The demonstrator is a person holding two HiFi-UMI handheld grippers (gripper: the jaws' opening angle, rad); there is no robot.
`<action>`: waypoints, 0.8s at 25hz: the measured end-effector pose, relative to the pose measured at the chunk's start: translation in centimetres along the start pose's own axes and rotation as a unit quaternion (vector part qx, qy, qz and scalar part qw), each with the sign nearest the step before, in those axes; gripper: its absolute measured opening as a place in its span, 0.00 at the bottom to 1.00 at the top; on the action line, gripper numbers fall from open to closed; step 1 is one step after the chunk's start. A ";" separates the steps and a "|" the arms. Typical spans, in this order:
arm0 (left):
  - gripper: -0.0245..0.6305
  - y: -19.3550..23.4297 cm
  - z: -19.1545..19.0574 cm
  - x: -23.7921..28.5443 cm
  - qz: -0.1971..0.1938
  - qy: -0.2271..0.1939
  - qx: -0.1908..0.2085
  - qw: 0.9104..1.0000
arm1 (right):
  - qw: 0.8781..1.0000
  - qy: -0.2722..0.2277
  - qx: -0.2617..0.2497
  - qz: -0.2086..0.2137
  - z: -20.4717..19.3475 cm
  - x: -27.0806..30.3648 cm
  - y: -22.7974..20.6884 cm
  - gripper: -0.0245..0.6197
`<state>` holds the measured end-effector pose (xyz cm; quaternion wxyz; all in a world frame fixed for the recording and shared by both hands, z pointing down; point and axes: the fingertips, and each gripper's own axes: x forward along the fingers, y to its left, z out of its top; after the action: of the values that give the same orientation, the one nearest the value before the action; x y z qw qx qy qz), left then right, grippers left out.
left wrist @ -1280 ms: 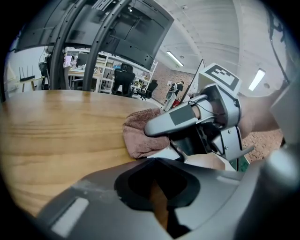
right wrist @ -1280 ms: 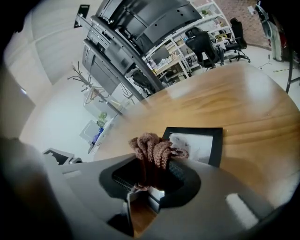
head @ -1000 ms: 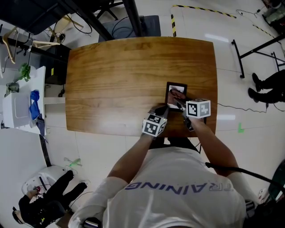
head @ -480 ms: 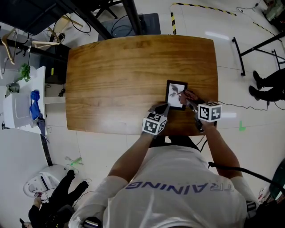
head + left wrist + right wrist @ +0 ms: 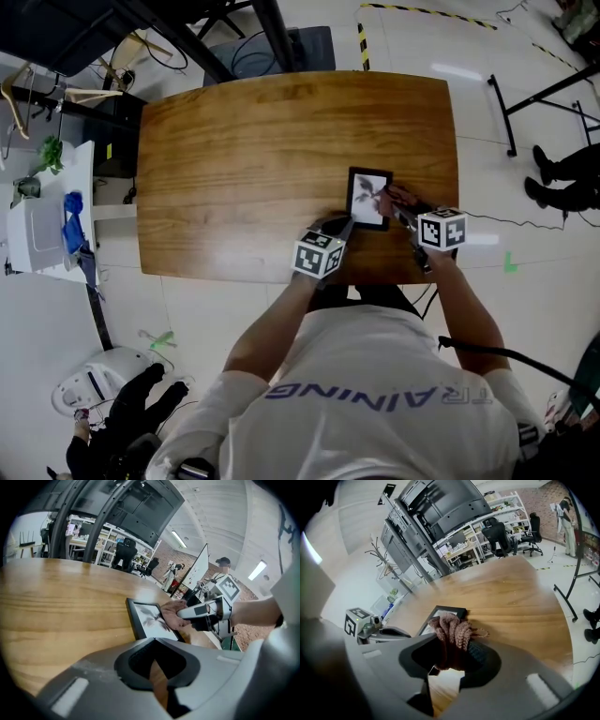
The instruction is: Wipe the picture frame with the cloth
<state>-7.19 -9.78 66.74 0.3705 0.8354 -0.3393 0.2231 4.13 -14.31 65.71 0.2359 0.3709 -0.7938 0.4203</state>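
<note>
A black picture frame with a grey flower print lies flat near the front right of the wooden table. My right gripper is shut on a bunched pinkish-brown cloth that rests on the frame's right edge. In the right gripper view the cloth fills the jaws, with the frame just beyond. My left gripper sits at the frame's near-left corner, apparently shut on it. In the left gripper view the frame runs under the jaws, and the cloth presses on it.
The table's front edge runs right under both grippers. A white cart with blue items stands left of the table. A black stand and a person's shoes are on the floor at right.
My right gripper has dragged the cloth from the middle of the frame's glass to its right edge. The left gripper and the frame have stayed where they were.
</note>
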 end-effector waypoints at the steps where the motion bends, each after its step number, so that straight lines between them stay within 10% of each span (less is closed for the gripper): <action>1: 0.05 0.4 1.0 -0.1 -0.001 -0.007 0.003 1.000 | 1.000 -0.001 -0.002 0.000 0.0 0.0 0.0 0.23; 9: 0.05 4.1 8.9 2.8 0.009 -0.010 0.068 0.998 | 1.000 -0.012 -0.002 -0.001 -0.2 0.0 0.2 0.23; 20: 0.05 5.0 8.7 4.9 0.003 0.012 0.049 0.999 | 1.000 -0.012 0.009 0.001 0.0 -0.2 0.3 0.23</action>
<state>-6.53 -20.92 66.64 0.3326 0.8486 -0.3260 0.2509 4.05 -14.08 65.43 0.2223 0.3771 -0.7934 0.4231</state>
